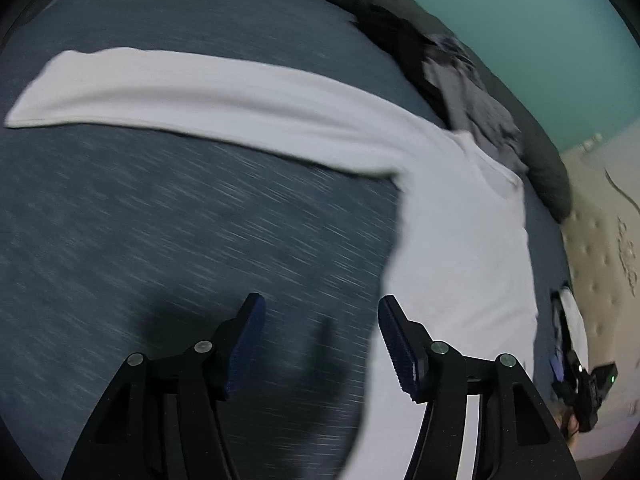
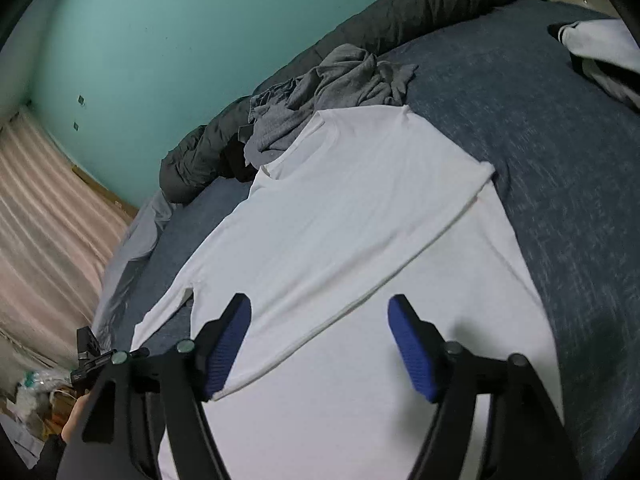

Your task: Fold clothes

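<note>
A white long-sleeved shirt (image 2: 360, 216) lies flat on the blue-grey bed cover (image 2: 540, 128), one sleeve folded diagonally across its body. In the left wrist view its other sleeve (image 1: 180, 96) stretches out to the left from the shirt body (image 1: 460, 240). My left gripper (image 1: 320, 312) hovers open over the bare cover beside the shirt's left edge, holding nothing. My right gripper (image 2: 320, 312) is open above the shirt's lower body, straddling the folded sleeve's cuff end. The right gripper (image 1: 576, 380) also shows at the far right of the left wrist view.
A crumpled grey garment (image 2: 340, 80) lies just past the shirt's collar, against a dark rolled duvet (image 2: 400, 8) along the teal wall. A black-and-white garment (image 2: 600, 52) lies at the far right of the bed. The bed edge and a beige curtain (image 2: 44, 220) are to the left.
</note>
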